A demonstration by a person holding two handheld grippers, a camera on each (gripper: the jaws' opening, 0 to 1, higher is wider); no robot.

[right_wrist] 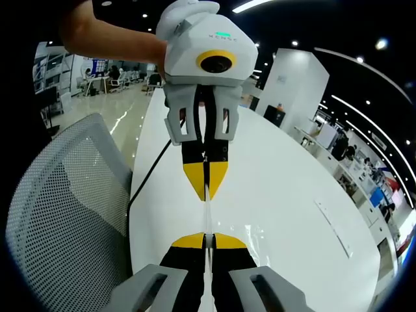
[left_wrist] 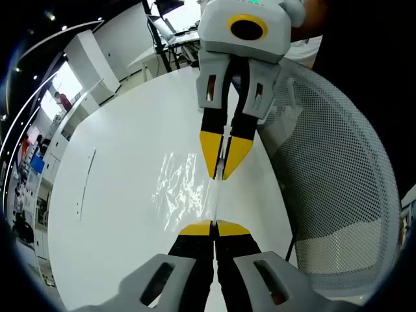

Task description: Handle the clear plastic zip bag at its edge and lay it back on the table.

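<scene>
Two yellow-tipped grippers face each other across one edge of the clear plastic zip bag (left_wrist: 179,188); the left gripper (left_wrist: 214,228) has its jaws pressed together on the near end of that edge, and the right gripper (left_wrist: 225,170), reaching in from the far side in the left gripper view, has its jaws nearly closed on the other end; the right gripper view shows the same pinch mirrored, the right gripper (right_wrist: 205,241) below and the left gripper (right_wrist: 206,184) above, with the thin bag edge (right_wrist: 207,214) stretched taut between them. The bag's crinkled body hangs or drapes off to one side over the glossy white counter (left_wrist: 117,214); whether it touches the surface cannot be told. A grey mesh office chair back (left_wrist: 338,182) stands just beside the counter's rim, and a black cable (right_wrist: 146,179) runs along that rim. The likely trouble, as I judge it: the film is slick and thin, so an uneven pull could slide the edge out of one pinch, leaving the bag swinging from a single corner; pulling the two grippers apart too firmly could stretch or tear the seal; the hold sits close to the counter's rim, so a release made there could let the bag slip off towards the chair; lowering one end first could fold the bag under itself rather than laying it flat.
</scene>
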